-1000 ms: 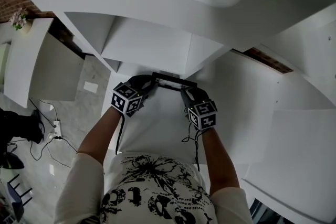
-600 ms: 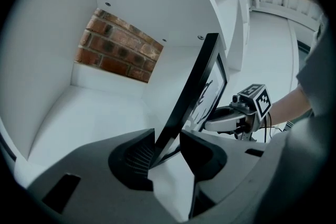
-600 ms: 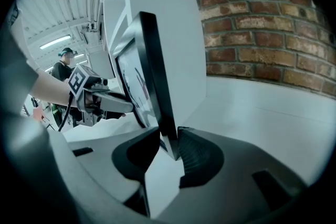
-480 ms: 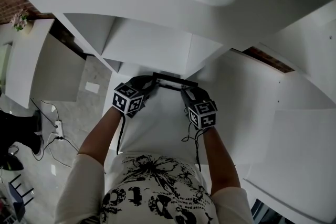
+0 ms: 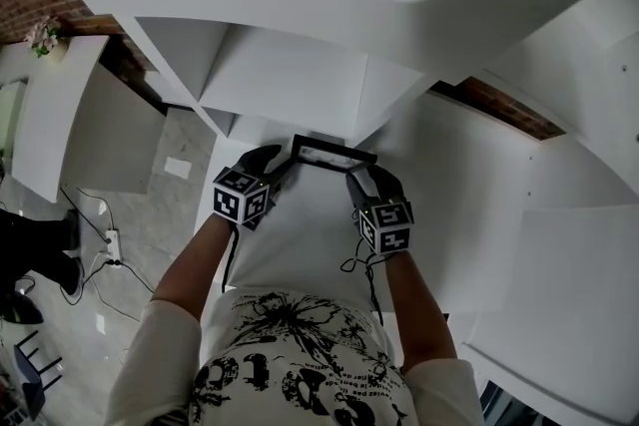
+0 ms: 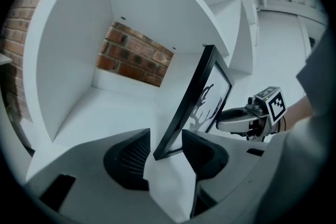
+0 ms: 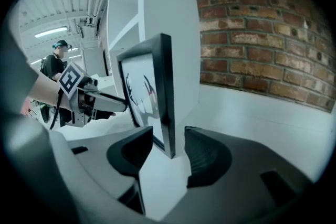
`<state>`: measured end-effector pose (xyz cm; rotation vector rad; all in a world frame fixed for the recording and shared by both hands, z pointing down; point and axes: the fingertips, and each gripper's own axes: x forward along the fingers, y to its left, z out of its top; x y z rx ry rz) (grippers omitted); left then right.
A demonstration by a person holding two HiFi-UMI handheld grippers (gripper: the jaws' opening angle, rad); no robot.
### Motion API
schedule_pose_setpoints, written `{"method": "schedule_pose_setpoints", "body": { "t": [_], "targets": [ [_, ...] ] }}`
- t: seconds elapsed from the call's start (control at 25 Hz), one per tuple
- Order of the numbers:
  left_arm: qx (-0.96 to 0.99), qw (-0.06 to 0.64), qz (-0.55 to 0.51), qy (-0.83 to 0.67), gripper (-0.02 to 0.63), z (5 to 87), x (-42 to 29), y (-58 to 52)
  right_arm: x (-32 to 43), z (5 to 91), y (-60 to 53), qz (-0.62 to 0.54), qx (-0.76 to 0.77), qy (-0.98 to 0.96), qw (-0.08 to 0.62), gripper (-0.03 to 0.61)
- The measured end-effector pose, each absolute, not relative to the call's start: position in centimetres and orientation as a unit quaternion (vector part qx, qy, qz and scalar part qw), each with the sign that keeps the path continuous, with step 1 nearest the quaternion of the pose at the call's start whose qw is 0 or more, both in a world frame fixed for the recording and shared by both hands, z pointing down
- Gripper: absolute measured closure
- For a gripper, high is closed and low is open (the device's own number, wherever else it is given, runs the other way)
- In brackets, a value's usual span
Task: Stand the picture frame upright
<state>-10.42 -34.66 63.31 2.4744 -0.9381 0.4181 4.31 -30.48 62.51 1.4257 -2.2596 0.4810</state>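
Observation:
A black picture frame (image 5: 334,155) with a white print stands upright on the white shelf (image 5: 300,234). In the left gripper view the frame (image 6: 191,97) leans slightly back. My left gripper (image 5: 280,162) is at the frame's left end, and its jaws (image 6: 167,157) have just been opening, with the lower corner between them and a gap showing. My right gripper (image 5: 359,177) is at the right end. Its jaws (image 7: 169,157) have also just been opening, and they stand apart from the frame (image 7: 157,86) on both sides.
The shelf compartment has white side walls (image 6: 68,50) and a brick wall (image 7: 262,39) behind it. More white shelves (image 5: 280,75) rise above. Floor with cables (image 5: 100,244) lies at the left. A person (image 7: 56,60) stands far off in the right gripper view.
Both hands stay at the frame's two ends, and the left gripper has turned a little. The frame stands in the same place.

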Motion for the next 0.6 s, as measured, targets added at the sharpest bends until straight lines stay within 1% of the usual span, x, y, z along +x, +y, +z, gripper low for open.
{"method": "schedule_pose_setpoints", "body": {
  "t": [0.08, 0.16, 0.2, 0.24, 0.28, 0.32, 0.44, 0.6],
  "targets": [
    [0.896, 0.211, 0.143, -0.363, 0.426, 62.7, -11.0, -34.2, 4.5, 61.7, -30.0, 0.168, 0.525, -0.809, 0.203, 0.387],
    [0.895, 0.198, 0.138, -0.375, 0.438, 62.3, -11.3, -33.3, 4.9, 61.0, -29.3, 0.167, 0.541, -0.802, 0.192, 0.421],
    [0.895, 0.197, 0.137, -0.377, 0.455, 62.2, -11.4, -32.6, 5.2, 60.6, -28.9, 0.164, 0.551, -0.797, 0.186, 0.447],
    [0.894, 0.197, 0.135, -0.378, 0.483, 62.2, -11.6, -31.9, 5.5, 60.3, -28.4, 0.159, 0.559, -0.793, 0.180, 0.512],
    [0.894, 0.196, 0.132, -0.380, 0.508, 62.1, -11.7, -31.3, 5.6, 60.0, -27.9, 0.153, 0.565, -0.791, 0.177, 0.548],
    [0.894, 0.193, 0.128, -0.382, 0.525, 61.9, -11.9, -30.7, 5.6, 59.8, -27.4, 0.147, 0.569, -0.790, 0.174, 0.565],
    [0.894, 0.181, 0.110, -0.394, 0.603, 60.8, -12.4, -29.4, 5.2, 59.0, -26.0, 0.141, 0.567, -0.796, 0.159, 0.571],
    [0.894, 0.154, 0.109, -0.406, 0.603, 59.1, -12.8, -27.7, 4.3, 57.0, -23.9, 0.135, 0.555, -0.812, 0.120, 0.572]
  ]
}}
